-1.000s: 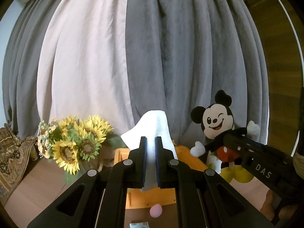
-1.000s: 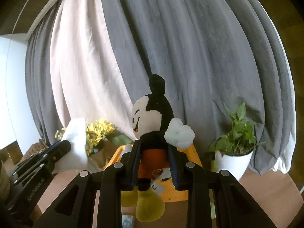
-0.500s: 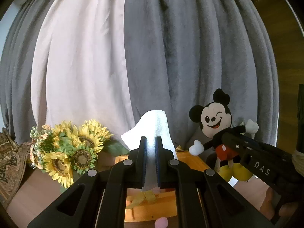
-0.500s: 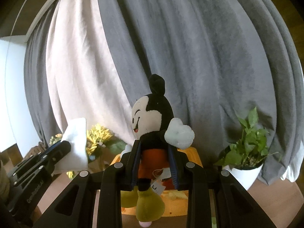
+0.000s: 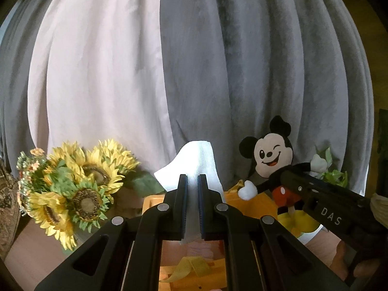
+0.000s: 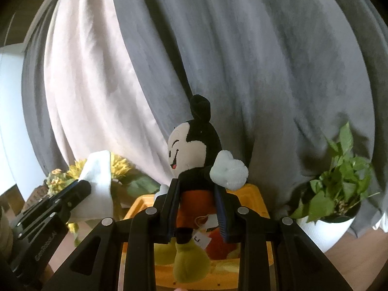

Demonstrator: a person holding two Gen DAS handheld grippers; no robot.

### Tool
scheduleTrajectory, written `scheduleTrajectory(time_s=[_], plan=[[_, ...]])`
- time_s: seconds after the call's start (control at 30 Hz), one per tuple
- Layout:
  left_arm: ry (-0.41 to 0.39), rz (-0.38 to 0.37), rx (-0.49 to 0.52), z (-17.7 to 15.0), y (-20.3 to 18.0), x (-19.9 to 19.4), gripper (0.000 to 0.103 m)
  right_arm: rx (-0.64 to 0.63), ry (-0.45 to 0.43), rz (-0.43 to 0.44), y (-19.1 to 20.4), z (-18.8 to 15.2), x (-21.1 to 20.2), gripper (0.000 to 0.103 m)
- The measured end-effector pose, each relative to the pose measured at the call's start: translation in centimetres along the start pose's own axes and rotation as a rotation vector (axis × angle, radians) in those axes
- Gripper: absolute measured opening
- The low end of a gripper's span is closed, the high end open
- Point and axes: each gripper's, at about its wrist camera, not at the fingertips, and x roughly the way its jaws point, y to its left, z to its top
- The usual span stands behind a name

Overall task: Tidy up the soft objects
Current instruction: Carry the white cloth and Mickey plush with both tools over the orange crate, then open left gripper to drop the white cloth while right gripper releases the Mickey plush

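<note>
Mickey plush [image 6: 194,169] hangs clenched in the right tool [image 6: 197,208] above the orange bin [image 6: 252,201]; only this view shows the potted plant [image 6: 339,181]. Left tool [image 5: 192,206] grips a white cloth [image 5: 196,162] over the bin, where a yellow ribbon [image 5: 186,265] lies.

Both wrist cameras look forward, slightly downward, close over an orange wooden box [image 5: 254,203] [image 6: 257,201] — sharing grey-and-white pleated curtains [image 5: 218,72] [image 6: 266,72] behind.
</note>
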Motion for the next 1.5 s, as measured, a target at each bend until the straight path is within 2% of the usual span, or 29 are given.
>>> scheduleTrajectory(time_s=[0.37,0.5,0.87,0.97,1.0,1.03,1.07,1.13,1.5], plan=[[0.085,0.007,-0.017,-2.4,1.1,5.4,0.010,0.037,0.097,-0.001,-1.0,-1.8,5.5,0.029],[0.139,-0.006,-0.021,-3.7,1.2,7.6,0.010,0.050,0.128,-0.009,-1.6,-2.4,7.2,0.029],[0.238,-0.004,-0.023,-5.9,0.6,10.0,0.010,0.070,0.255,-0.020,-2.5,-4.5,10.3,0.030],[0.274,-0.008,-0.033,-6.3,1.0,10.7,0.020,0.076,0.293,-0.023,-2.6,-5.0,11.1,0.034],[0.278,-0.008,-0.036,-6.5,1.1,10.7,0.030,0.076,0.303,-0.026,-2.7,-5.2,11.3,0.034],[0.279,-0.004,-0.036,-6.6,1.0,10.4,0.036,0.083,0.313,-0.033,-2.8,-5.3,11.5,0.039],[0.278,-0.003,-0.035,-6.6,1.0,10.3,0.036,0.090,0.317,-0.030,-3.0,-5.4,11.5,0.048],[0.271,0.000,-0.033,-6.6,0.9,10.0,0.039,0.098,0.312,-0.045,-3.2,-5.5,11.3,0.054],[0.236,0.019,-0.033,-5.4,0.7,7.2,0.043,0.092,0.266,-0.073,-3.4,-4.8,9.1,0.056]])
